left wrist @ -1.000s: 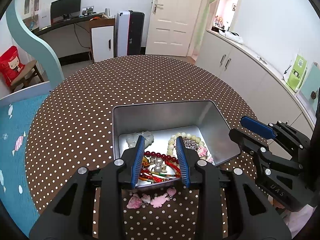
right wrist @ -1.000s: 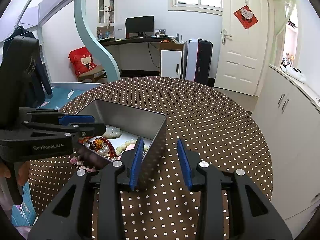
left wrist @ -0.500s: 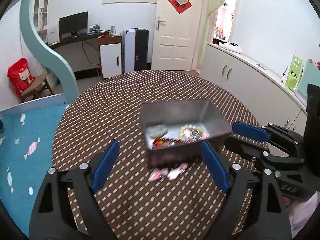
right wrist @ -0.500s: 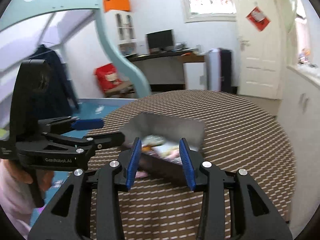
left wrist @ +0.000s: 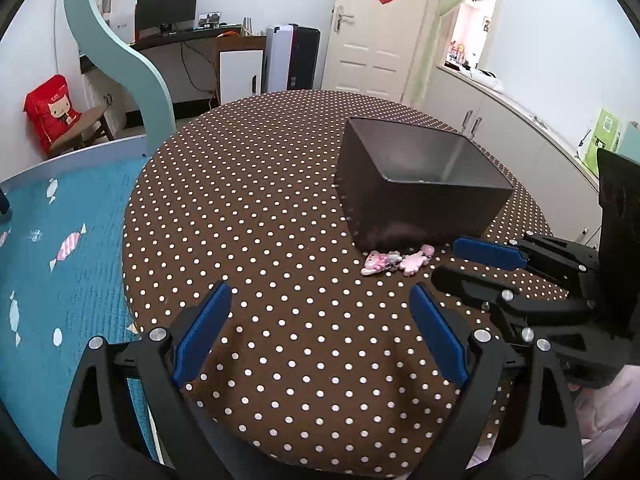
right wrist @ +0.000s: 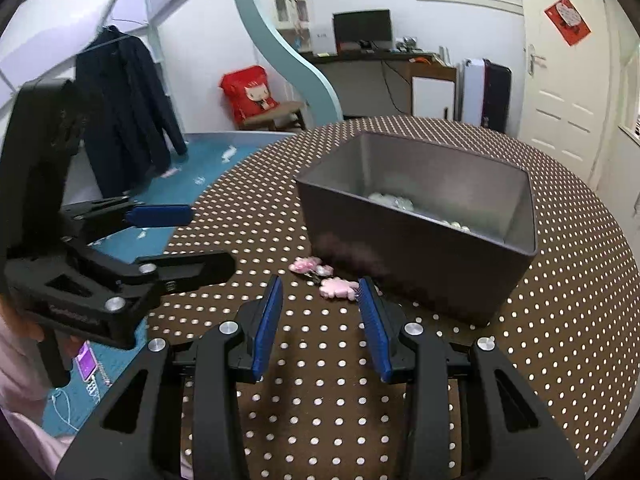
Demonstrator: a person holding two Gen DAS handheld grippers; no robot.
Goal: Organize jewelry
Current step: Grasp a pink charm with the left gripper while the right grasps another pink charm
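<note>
A: Where is the jewelry lying?
B: 2 pink charms [right wrist: 324, 278] are resting on the dotted table [left wrist: 260, 208], touching the metal tin [right wrist: 424, 256] holding pale beads [right wrist: 394, 201].
A: The claws?
B: Left claw [left wrist: 320, 332] is gaping wide; right claw [right wrist: 320, 316] is hovering narrower, both empty

one metal box [left wrist: 420, 192], two pink charms [left wrist: 396, 261]

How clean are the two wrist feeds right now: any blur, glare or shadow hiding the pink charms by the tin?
Left wrist view: sharp, heavy fisheye bending at the edges; pink charms clear beside the metal tin, whose near wall is dark and shaded. Right wrist view: slightly soft, pale beads inside the tin smeared; charms readable just ahead of the right gripper. No glare.
</note>
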